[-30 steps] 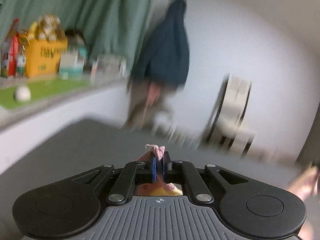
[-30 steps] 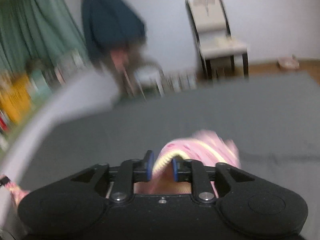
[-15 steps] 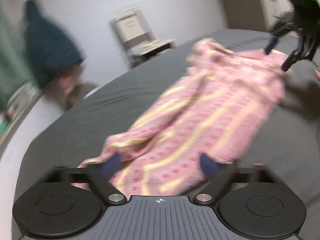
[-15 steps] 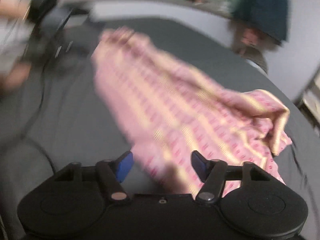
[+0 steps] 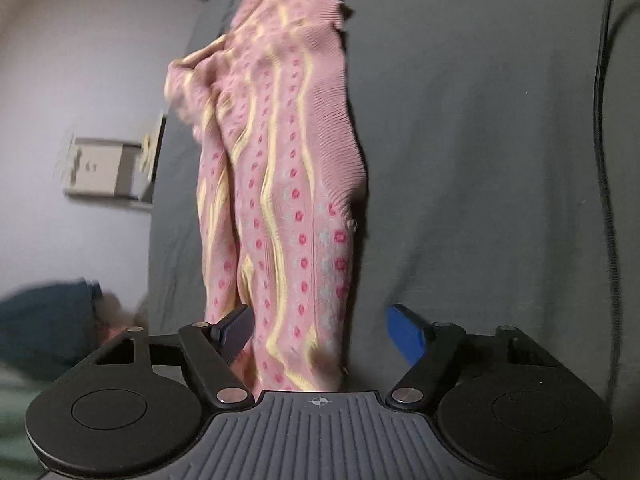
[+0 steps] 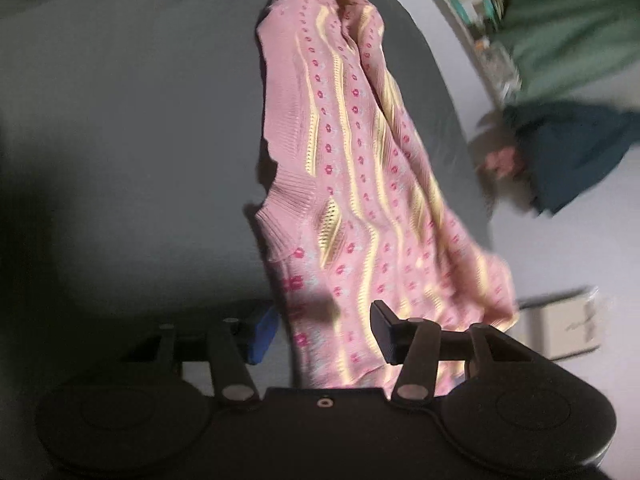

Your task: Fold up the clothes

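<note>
**A:** Where's the sweater [image 5: 280, 184] now?

**B:** Laid out long on the grey surface [image 5: 480, 160], bunched into a narrow strip that runs from one hand-held gripper to the other. One long edge lies close to the surface's edge.

**A:** Is either one holding it?

**B:** No. The left hand-held gripper [image 5: 320, 332] has its jaws apart and closing, with the near end of the knit between them, but the blue pads aren't pressing it. The right hand-held gripper [image 6: 324, 332] is the same at the other end: jaws apart, closing in, cloth between, nothing pinched.

**A:** How will it handle?

**B:** I'd say soft, light and limp. It's a ribbed, partly open knit, so it should stretch and sag rather than hold a crease, and the loose weave could snag on a pad.

**A:** Where to grab?

**B:** Probably the firmer ribbed band [image 6: 288, 200], or the corners at each end, pinching all layers together. A grip mid-panel would likely just pull up a peak.
</note>
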`<state>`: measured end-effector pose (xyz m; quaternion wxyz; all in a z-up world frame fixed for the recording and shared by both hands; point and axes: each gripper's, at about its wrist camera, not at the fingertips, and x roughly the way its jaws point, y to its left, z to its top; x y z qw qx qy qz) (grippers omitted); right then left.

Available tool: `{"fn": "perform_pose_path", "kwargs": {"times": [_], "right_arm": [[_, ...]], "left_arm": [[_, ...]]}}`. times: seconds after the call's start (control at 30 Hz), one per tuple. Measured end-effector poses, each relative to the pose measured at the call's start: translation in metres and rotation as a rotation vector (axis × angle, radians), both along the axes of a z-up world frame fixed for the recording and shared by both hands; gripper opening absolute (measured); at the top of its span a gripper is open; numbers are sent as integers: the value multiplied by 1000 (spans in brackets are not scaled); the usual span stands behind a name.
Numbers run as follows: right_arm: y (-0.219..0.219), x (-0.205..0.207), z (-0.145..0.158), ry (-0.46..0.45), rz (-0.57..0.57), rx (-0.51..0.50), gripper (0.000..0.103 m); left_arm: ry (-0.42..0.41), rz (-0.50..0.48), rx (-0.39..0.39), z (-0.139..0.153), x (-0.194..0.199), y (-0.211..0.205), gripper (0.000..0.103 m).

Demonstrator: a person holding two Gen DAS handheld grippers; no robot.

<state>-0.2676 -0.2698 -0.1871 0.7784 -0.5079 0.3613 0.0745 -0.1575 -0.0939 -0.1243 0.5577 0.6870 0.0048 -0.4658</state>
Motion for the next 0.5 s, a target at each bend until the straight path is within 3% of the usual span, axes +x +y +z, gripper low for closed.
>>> {"fn": "perform_pose_path", "kwargs": {"times": [0.1, 0.17, 0.3, 0.43, 0.5], "right_arm": [[-2, 7, -2, -51, 3, 5, 49], [-11, 18, 12, -80, -57, 107, 49], [-47, 51, 33, -115, -265, 298, 49], [-91, 82, 40, -90, -493, 509, 49], [-108, 90, 38, -80, -570, 562, 49]], "left_arm": [[-3, 22, -46, -3, 0, -17, 76], [23, 61, -104, 1, 6, -27, 76], [147, 162, -217, 21, 32, -30, 77], [266, 346, -330, 36, 73, -26, 77], [316, 437, -411, 43, 90, -21, 77]]}}
